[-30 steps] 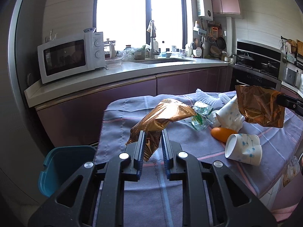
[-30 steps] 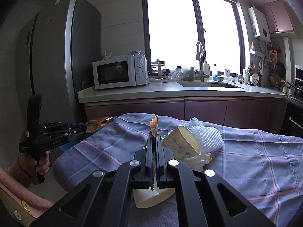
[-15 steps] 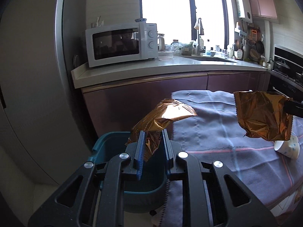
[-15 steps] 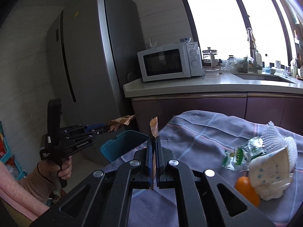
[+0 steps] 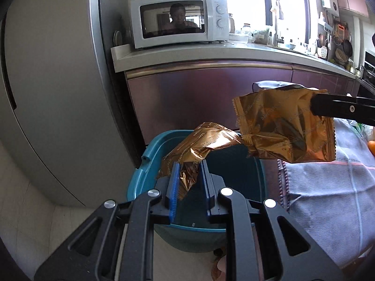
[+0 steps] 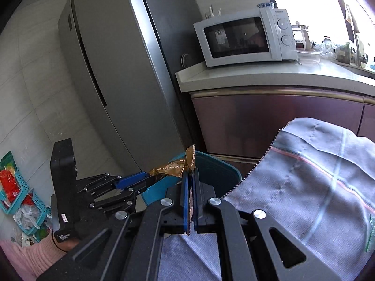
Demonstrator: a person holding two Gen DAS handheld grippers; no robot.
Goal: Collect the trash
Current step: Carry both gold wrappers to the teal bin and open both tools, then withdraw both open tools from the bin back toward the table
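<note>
Both grippers swung from table to teal bin [image 5: 150, 161]; jaws clenched on gold wrappers.

A pale tiled floor [image 5: 30, 222] carries the teal bin [image 5: 140, 178]; checked cloth [image 6: 304, 175] covers the table.

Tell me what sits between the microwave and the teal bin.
In the left wrist view, only the countertop edge and a maroon cabinet front lie between the microwave and the teal bin.

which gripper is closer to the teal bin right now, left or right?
Left. The left gripper holds its gold wrapper right over the teal bin. The right gripper grips another wrapper beside the bin's rim, by the table edge.
</note>
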